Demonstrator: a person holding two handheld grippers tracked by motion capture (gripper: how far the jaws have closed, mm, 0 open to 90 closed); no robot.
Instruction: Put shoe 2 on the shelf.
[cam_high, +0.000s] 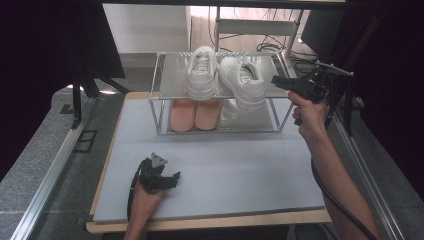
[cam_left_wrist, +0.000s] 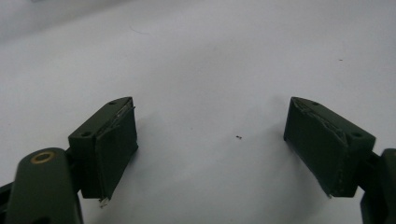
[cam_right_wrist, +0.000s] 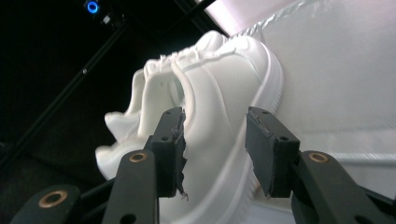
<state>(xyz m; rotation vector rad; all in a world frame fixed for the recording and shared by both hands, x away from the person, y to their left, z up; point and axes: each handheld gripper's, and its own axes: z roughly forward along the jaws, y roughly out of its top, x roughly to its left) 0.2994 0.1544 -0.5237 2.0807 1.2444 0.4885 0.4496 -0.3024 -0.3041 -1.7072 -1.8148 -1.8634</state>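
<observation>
Two white sneakers stand on the top shelf of a metal rack (cam_high: 175, 95): the left one (cam_high: 202, 72) and the right one (cam_high: 243, 81). My right gripper (cam_high: 276, 80) is held level with that shelf, just right of the right sneaker. In the right gripper view it (cam_right_wrist: 215, 151) is open, and the sneaker's side (cam_right_wrist: 219, 93) lies close ahead between the lines of the jaws. I cannot tell whether they touch it. My left gripper (cam_high: 174, 178) rests low at the front left of the grey mat (cam_high: 235, 165). It (cam_left_wrist: 210, 144) is open, with only bare mat (cam_left_wrist: 205, 70) between its jaws.
A pair of pink shoes (cam_high: 194, 113) sits on the rack's lower shelf. The mat lies on a wooden table (cam_high: 210, 222). Black frame posts (cam_high: 76, 100) stand at the left, and dark equipment and cables (cam_high: 320, 35) are at the back right.
</observation>
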